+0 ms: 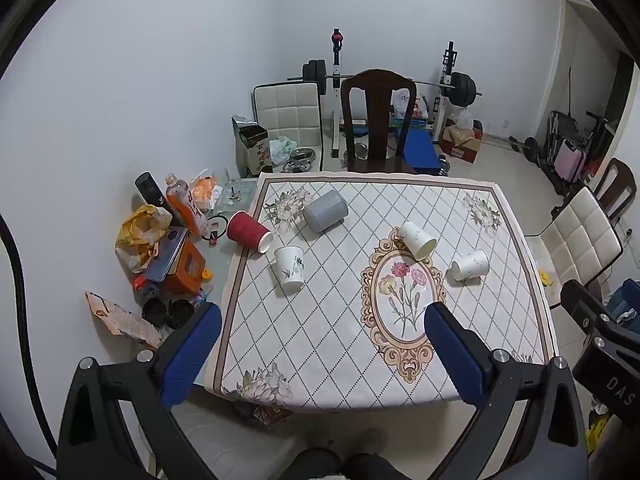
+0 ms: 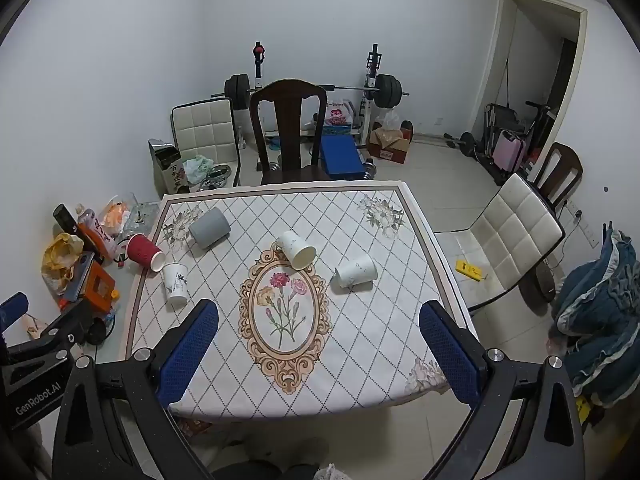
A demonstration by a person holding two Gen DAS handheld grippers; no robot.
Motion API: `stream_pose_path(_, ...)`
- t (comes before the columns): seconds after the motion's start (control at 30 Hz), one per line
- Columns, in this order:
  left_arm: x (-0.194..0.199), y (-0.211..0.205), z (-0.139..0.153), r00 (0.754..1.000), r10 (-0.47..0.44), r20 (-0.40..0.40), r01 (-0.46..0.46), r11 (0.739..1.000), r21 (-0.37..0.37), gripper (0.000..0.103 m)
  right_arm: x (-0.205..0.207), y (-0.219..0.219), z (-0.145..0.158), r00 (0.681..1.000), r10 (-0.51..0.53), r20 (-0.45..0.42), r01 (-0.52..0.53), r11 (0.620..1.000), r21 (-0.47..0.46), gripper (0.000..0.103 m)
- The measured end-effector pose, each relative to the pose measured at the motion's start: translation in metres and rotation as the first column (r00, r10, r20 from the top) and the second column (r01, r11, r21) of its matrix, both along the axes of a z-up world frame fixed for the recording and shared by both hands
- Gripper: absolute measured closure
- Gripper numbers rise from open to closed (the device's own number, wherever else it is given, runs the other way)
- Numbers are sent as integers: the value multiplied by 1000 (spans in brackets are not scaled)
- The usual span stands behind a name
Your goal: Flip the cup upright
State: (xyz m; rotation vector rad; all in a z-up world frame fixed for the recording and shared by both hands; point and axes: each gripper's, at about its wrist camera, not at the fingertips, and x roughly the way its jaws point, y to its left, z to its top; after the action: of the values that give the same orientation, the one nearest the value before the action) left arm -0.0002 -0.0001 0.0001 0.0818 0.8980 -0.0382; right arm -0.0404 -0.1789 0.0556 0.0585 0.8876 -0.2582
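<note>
Several cups lie on their sides on the patterned tablecloth (image 1: 320, 340): a red ribbed paper cup (image 1: 249, 232) (image 2: 145, 252) at the left edge, a grey cup (image 1: 325, 211) (image 2: 209, 227), a white cup with a plant print (image 1: 289, 267) (image 2: 176, 282), and two speckled white cups (image 1: 417, 240) (image 1: 470, 265), also seen in the right wrist view (image 2: 297, 249) (image 2: 356, 271). My left gripper (image 1: 322, 324) is open and empty, high above the table's near side. My right gripper (image 2: 319, 322) is open and empty, also above the near side.
A dark wooden chair (image 1: 378, 120) stands at the table's far side, a white padded chair (image 2: 508, 236) to the right. Bottles, bags and boxes (image 1: 168, 240) clutter the floor left of the table. A barbell rack (image 1: 400, 80) stands by the back wall.
</note>
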Motion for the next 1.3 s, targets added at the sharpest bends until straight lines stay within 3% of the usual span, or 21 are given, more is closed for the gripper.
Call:
stream_pose_path(0.83, -2, -6, -5, 1000, -1, -1, 1, 1000, -18, 0, 0, -6, 6, 1000, 4, -5, -4, 1000, -19, 1)
stream_pose_path(1.3, 0, -3, 10, 1000, -5, 6, 5, 1000, -28, 0, 0, -4, 7, 1000, 3, -5, -3, 1000, -23, 1)
